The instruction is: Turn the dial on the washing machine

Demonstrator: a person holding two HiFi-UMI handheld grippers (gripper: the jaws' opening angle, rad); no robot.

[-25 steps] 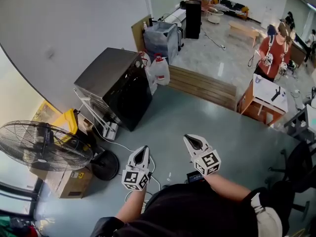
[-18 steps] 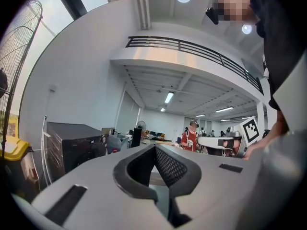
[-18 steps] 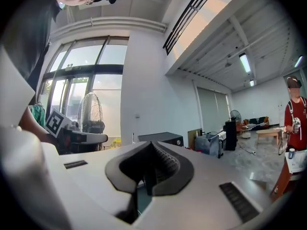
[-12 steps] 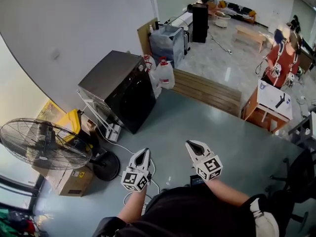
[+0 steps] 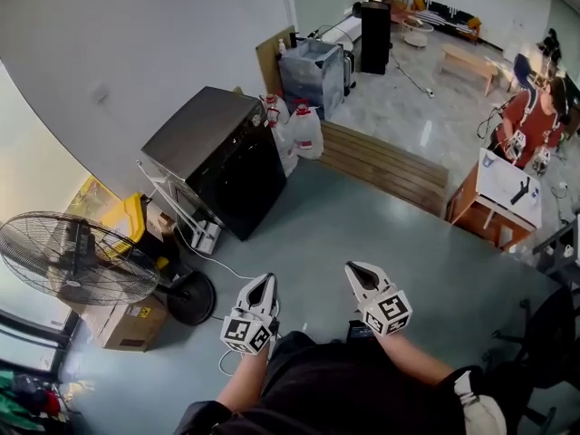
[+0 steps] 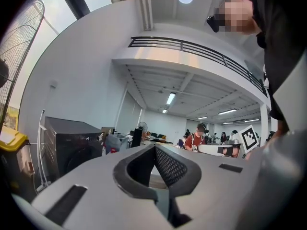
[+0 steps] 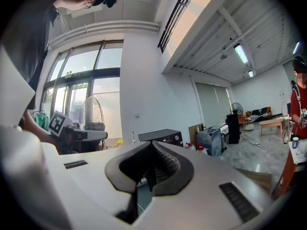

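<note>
Grey shop floor (image 5: 362, 216); dark boxy washing machine (image 5: 216, 152) at 11 o'clock, well apart. I hold left gripper (image 5: 264, 280) & right gripper (image 5: 352, 268) level, jaws pressed together, empty – prob. approach carry.

On the washing machine (image 5: 222, 157) the dial (image 7: 176, 138) is too small to read; the left gripper (image 6: 154, 150) hides its lower front, and the person's torso (image 5: 362, 397) is cropped below
</note>
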